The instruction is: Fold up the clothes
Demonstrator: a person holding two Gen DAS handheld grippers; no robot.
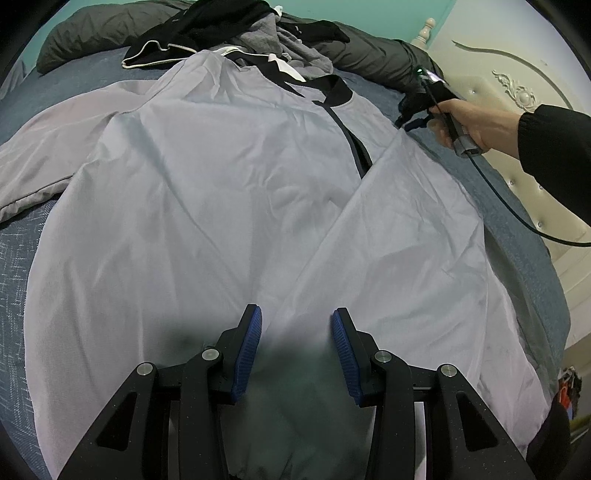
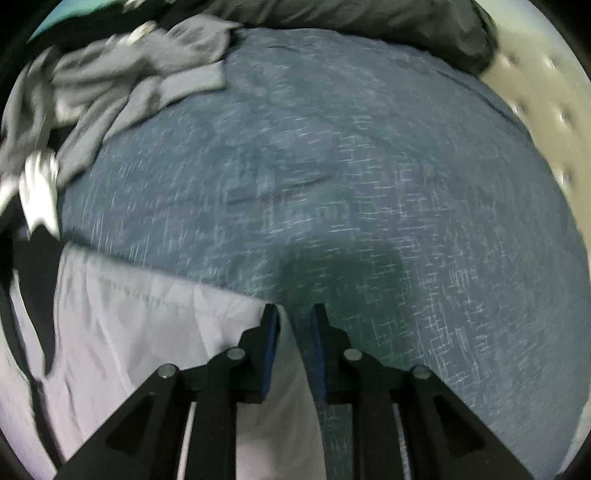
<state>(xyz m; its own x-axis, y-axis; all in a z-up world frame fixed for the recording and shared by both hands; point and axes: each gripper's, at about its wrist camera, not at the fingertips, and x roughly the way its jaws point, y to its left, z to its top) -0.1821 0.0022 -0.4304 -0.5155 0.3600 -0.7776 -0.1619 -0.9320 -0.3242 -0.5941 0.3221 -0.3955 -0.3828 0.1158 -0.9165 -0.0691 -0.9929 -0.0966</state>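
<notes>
Left tool [image 1: 297, 321] agape over lilac jacket [image 1: 221, 206], right tool [image 2: 294, 317] part-open, blue bedspread [image 2: 369, 184], cream headboard [image 1: 517, 96].

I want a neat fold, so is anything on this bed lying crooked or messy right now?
Yes. The pale jacket is spread out but wrinkled, and its front panels overlap askew below the dark collar. Behind it, a heap of clothes sits crumpled on the blue bedspread. Nothing looks torn or spilled.
</notes>
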